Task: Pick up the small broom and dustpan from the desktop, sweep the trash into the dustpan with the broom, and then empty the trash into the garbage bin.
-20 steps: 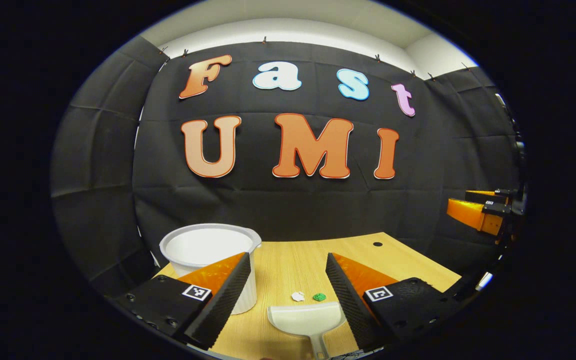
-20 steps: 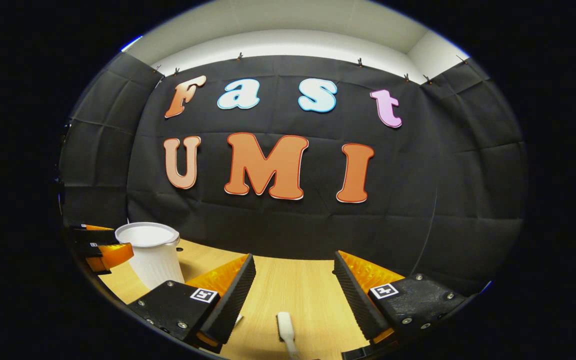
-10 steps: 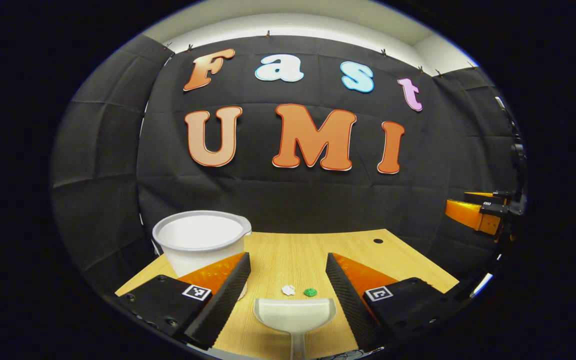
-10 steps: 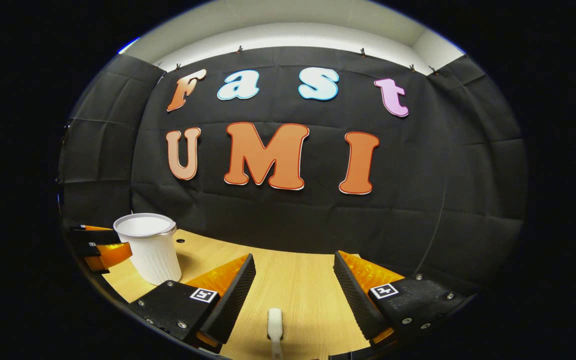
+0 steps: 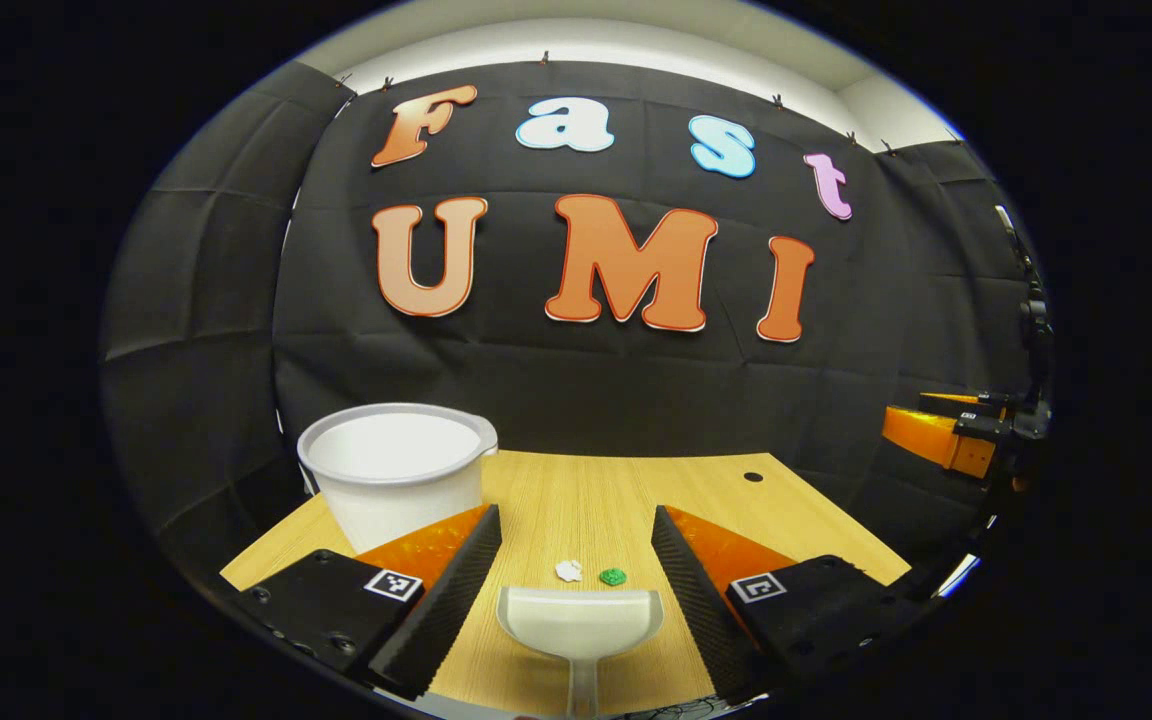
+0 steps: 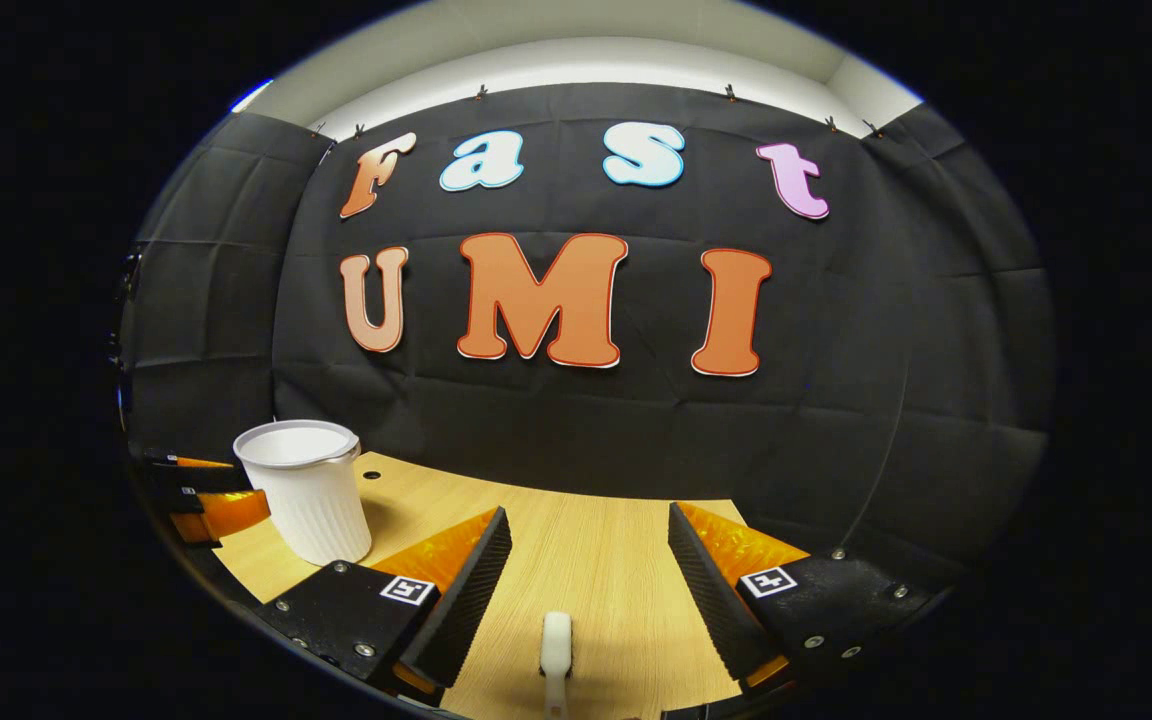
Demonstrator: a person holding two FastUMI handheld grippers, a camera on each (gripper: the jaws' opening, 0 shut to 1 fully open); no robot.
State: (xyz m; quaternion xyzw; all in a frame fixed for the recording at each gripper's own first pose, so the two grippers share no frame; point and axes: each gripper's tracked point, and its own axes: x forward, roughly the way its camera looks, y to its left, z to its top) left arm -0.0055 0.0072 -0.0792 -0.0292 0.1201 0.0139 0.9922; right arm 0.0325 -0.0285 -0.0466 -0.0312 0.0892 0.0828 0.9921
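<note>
Left gripper view: wooden desktop (image 5: 586, 490) meets black cloth wall (image 5: 586, 390).

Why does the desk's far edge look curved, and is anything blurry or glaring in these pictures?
Left gripper view: the fisheye lens bows the desk edge; the bin, dustpan and trash bits look sharp, no glare. Right gripper view: same bending; the bin casts a soft shadow beside its base, and the broom is evenly lit.
</note>
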